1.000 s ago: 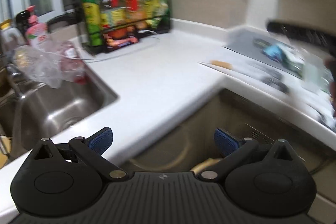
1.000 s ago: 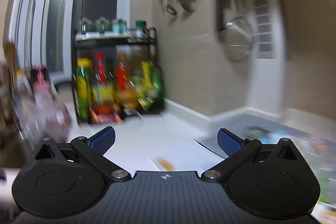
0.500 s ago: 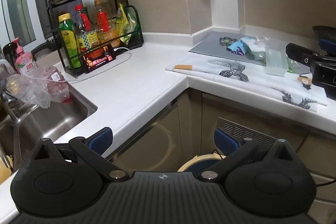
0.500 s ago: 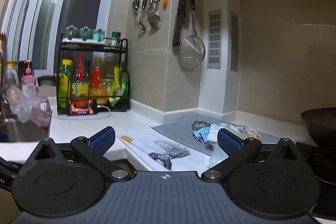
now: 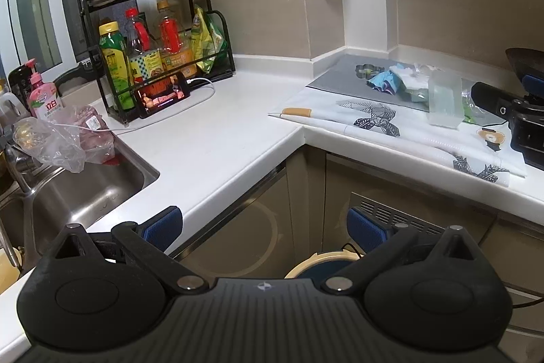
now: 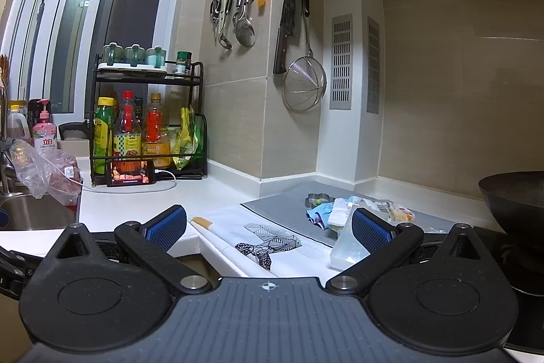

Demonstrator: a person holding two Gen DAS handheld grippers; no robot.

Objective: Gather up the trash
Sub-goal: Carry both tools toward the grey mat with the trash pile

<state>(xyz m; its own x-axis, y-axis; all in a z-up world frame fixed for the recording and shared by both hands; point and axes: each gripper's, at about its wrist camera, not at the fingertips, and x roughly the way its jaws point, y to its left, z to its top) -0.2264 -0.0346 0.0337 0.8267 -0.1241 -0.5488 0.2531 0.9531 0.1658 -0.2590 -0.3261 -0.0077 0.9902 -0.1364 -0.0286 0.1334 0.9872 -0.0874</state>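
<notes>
Hovering, left gripper point(image 5: 264, 227): it hung in front of the inner corner of the counter point(image 5: 217, 138), its blue fingers point(image 5: 161, 225) spread wide apart and holding nothing.
Right gripper point(image 6: 268, 225): it was level with the counter edge, its fingers point(image 6: 370, 228) likewise spread wide and empty; part of its body showed at the right edge of the left view point(image 5: 523, 128).
Trash point(image 5: 401, 80): a small heap of crumpled wrappers, blue, white and green, lay on the grey mat point(image 5: 343, 73) near the back corner of the counter's right-hand run point(image 6: 336, 210).
Clear container point(image 5: 445, 97): it stood upright just in front of the trash, at the mat's front edge, partly hidden by the right finger in the right view.
Patterned sheet point(image 5: 391, 125): white with black prints, it ran along the counter's front edge, with a rolled end point(image 5: 297, 112) beside the inner corner.
Bin point(image 5: 319, 264): a round cream rim showed on the floor below the counter, between the left fingers.
Rack point(image 5: 153, 33): bottles and packets stood at the counter's back edge, a lit phone point(image 5: 163, 94) leaning against its front.
Sink point(image 5: 78, 193): at the counter's left end, with plastic bags point(image 5: 61, 138) on its rim.
Wok point(image 6: 513, 203): dark, at the far right.
</notes>
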